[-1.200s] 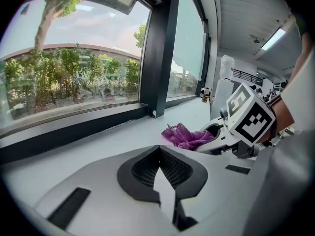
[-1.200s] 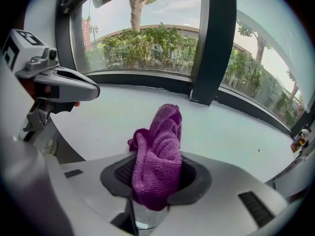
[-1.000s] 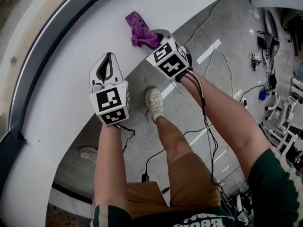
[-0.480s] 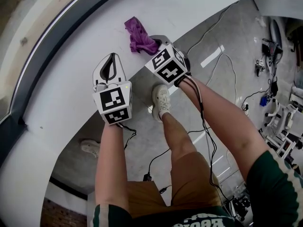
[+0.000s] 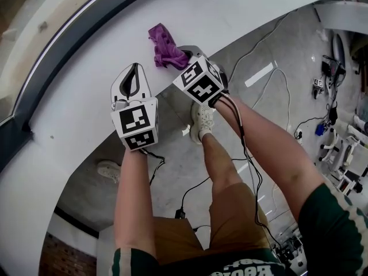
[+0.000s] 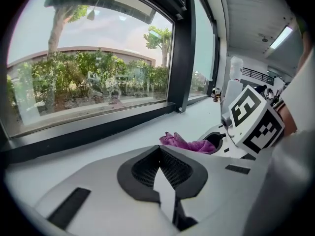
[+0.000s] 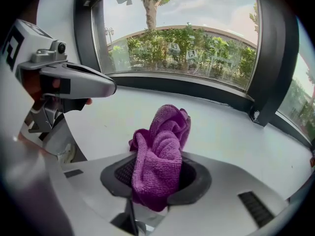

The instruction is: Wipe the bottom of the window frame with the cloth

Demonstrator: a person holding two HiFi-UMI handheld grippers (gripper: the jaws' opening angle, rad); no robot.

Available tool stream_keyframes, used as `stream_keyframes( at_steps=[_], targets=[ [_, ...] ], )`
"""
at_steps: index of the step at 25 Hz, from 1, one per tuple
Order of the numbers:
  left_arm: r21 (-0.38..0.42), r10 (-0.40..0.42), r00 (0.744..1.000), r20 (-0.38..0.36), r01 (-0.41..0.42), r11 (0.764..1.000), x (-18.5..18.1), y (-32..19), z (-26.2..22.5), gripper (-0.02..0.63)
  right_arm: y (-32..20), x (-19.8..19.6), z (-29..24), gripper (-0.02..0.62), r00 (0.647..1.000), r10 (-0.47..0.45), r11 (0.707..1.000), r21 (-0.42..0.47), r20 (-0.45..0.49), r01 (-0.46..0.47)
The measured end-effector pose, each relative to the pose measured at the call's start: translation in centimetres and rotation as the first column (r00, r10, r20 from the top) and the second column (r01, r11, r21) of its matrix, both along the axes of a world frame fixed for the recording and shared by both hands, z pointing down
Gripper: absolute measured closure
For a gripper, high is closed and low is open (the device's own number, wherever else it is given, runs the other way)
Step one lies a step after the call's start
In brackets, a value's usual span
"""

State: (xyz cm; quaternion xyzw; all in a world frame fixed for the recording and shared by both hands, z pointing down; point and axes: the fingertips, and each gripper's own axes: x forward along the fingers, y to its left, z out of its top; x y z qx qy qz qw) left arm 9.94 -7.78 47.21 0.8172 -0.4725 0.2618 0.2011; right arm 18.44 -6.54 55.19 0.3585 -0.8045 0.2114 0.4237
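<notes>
Right tool (image 5: 185,53) clamps cloth (image 7: 160,166); left tool (image 5: 133,69) has jaws together, empty. Frame bottom (image 7: 187,87) lies straight ahead of right tool, across sill (image 7: 221,132), running left-right. Cloth is not on it yet.

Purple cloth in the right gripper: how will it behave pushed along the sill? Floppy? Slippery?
Likely floppy: the cloth bunches in soft folds beyond the right gripper. Probably light: it stands up unsupported. Its nubby pile may drag slightly on the smooth white sill.
</notes>
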Motion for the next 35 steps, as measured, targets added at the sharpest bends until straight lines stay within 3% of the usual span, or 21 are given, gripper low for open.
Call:
stream_keyframes(
  at_steps=[6, 12, 35],
  targets=[
    [-0.011, -0.036, 0.999, 0.026, 0.036, 0.999, -1.0, 0.6, 0.6, 0.597, -0.1, -0.4, 0.6, 0.446, 0.999, -0.027, 1.000, -0.005, 0.017, 0.027],
    [-0.002, -0.101, 0.995, 0.025, 0.101, 0.995, -11.7, 3.3, 0.2, 0.597, 2.2, -11.1, 0.2, 0.446, 0.996, -0.092, 0.996, -0.003, 0.019, 0.093],
    [0.007, -0.290, 0.956, 0.049, 0.290, 0.957, -30.2, 8.1, -2.2, 0.597, 6.2, -30.4, 0.1, 0.446, 0.944, -0.327, 0.945, -0.019, 0.029, 0.328]
  ],
)
